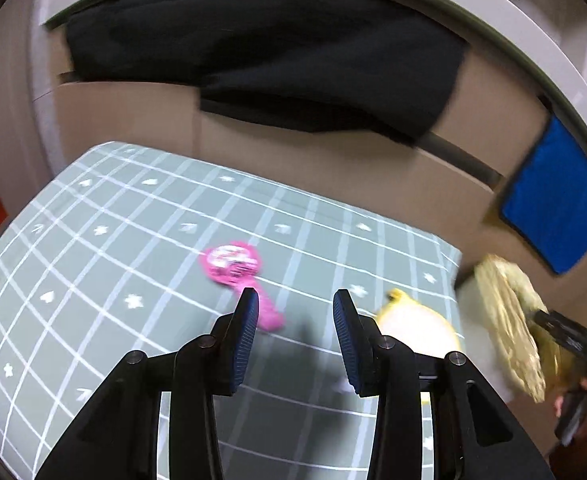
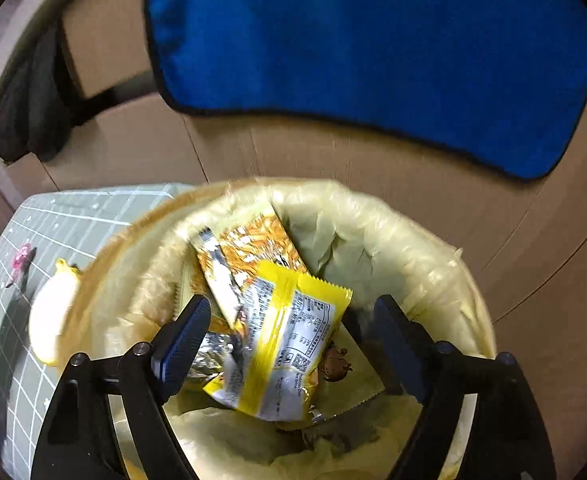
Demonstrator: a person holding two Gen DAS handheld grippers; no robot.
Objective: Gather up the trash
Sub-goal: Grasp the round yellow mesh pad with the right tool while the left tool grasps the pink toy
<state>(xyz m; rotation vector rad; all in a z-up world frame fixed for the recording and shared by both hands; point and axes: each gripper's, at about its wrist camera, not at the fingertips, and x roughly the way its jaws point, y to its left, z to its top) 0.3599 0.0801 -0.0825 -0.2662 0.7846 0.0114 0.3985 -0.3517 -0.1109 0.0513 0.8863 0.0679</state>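
Note:
My left gripper (image 1: 294, 294) stands open above the grey-green checked mat (image 1: 113, 240) with nothing between its fingers. A pink wrapper (image 1: 233, 264) lies on the mat just beyond its left fingertip. A pale yellow-and-white rounded item (image 1: 413, 320) lies behind its right finger. My right gripper (image 2: 292, 300) hangs open over the bin, whose yellow liner (image 2: 413, 232) holds several wrappers. A yellow and silver wrapper (image 2: 281, 344) sits between the wide jaws, and neither pad touches it. An orange and silver wrapper (image 2: 249, 248) lies under it.
The bin (image 1: 505, 320) stands against the mat's right edge. Behind both runs a cardboard wall (image 2: 333, 152) with a blue cloth (image 2: 373, 60) and a black cloth (image 1: 273, 60) hung over it. A hand on the other gripper shows at the left wrist view's right edge.

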